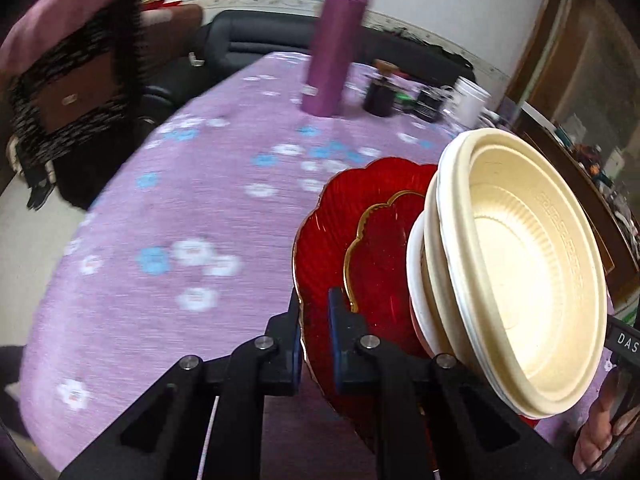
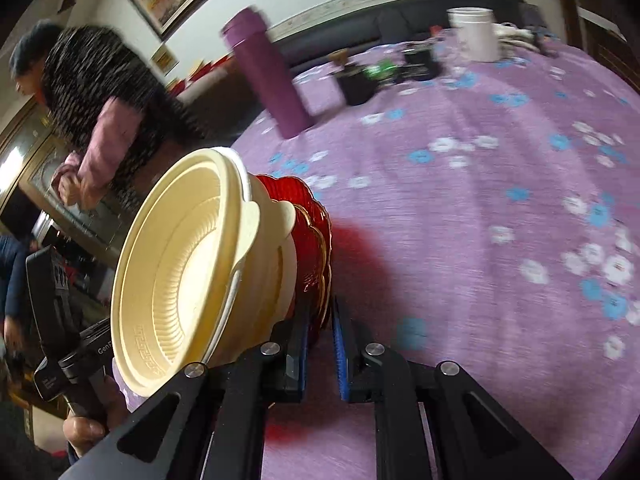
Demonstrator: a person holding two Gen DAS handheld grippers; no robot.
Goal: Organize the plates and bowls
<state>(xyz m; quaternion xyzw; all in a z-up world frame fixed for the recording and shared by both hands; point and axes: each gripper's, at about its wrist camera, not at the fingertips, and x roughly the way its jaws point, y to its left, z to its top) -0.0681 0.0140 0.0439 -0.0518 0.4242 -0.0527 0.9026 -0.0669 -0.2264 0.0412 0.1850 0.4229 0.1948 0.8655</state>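
Bowls (image 1: 520, 264), cream and nested, sit on red plates (image 1: 340, 240) at the right of the left wrist view and at lower left in the right wrist view (image 2: 180, 272), the stack tilted above the purple flowered table (image 1: 160, 208). At upper left of the left view stands a person (image 1: 72, 92); further right stand a purple flask (image 1: 336, 44), dark jars (image 1: 380, 94) and a white jar (image 1: 472, 100). "DAS" shows at the right edge. The left gripper (image 1: 314, 312) is narrowed onto the big plate's rim; the right gripper (image 2: 320, 320) likewise pinches the plates' edge (image 2: 316, 248).
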